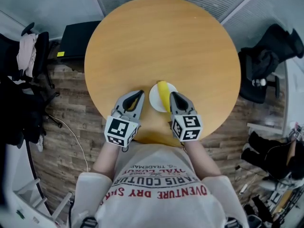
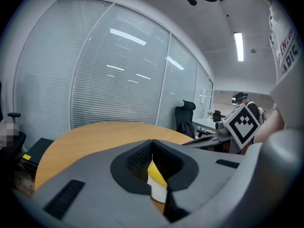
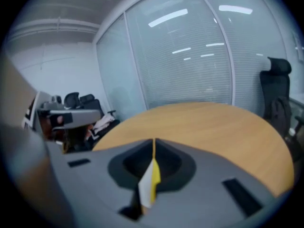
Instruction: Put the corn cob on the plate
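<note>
A yellow corn cob (image 1: 164, 93) lies on a small white plate (image 1: 155, 100) near the front edge of a round wooden table (image 1: 161, 42). My left gripper (image 1: 139, 94) is just left of the plate, shut with nothing in it. My right gripper (image 1: 174, 95) is just right of the cob, also shut and empty. In the left gripper view the tips (image 2: 152, 140) meet, and the cob (image 2: 156, 174) and plate (image 2: 159, 192) show below through the hollow. The right gripper view shows closed tips (image 3: 154, 139) above the cob (image 3: 155, 177) and plate (image 3: 146, 185).
A black box (image 1: 78, 39) stands on the floor beyond the table's left edge. Chairs draped with clothes (image 1: 26, 56) are at the left, a black office chair (image 1: 266, 65) at the right. A glass wall with blinds (image 2: 118, 70) runs behind the table.
</note>
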`<state>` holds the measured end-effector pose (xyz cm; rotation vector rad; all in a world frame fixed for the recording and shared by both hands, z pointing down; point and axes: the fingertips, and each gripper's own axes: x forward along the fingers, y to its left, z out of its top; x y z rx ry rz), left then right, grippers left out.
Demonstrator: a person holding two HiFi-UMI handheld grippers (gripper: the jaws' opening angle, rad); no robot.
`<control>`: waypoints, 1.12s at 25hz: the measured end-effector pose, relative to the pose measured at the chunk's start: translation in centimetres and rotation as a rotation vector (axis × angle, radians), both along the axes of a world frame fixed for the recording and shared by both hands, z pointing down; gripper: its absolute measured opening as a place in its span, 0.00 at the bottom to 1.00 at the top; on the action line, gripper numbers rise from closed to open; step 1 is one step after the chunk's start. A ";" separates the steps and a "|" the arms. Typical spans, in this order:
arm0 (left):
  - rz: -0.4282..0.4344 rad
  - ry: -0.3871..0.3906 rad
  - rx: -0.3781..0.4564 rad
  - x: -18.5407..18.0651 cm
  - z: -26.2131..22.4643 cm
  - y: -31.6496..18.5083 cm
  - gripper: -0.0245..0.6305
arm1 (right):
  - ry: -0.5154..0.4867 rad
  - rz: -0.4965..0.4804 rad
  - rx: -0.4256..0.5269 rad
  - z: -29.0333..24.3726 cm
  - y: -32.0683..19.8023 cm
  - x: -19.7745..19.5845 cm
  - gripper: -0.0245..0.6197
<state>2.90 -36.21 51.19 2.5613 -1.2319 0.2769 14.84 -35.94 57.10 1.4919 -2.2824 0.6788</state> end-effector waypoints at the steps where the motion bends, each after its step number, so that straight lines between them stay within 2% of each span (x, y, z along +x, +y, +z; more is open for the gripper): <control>1: -0.006 -0.003 0.005 0.1 -0.4 0.4 0.09 | 0.014 -0.017 0.034 -0.9 0.3 0.0 0.09; 6: -0.038 0.000 0.056 0.6 -3.4 1.9 0.09 | 0.024 -0.080 0.197 -6.0 2.0 0.1 0.09; 15: -0.083 -0.007 0.152 1.0 -8.2 4.0 0.09 | -0.013 -0.088 0.398 -13.0 4.3 1.8 0.09; 21: -0.086 -0.014 0.195 1.8 -10.4 4.6 0.09 | 0.014 -0.097 0.421 -14.0 4.7 2.9 0.09; 28: -0.083 -0.018 0.202 2.4 -10.8 4.8 0.09 | 0.019 -0.089 0.411 -13.9 4.8 3.3 0.09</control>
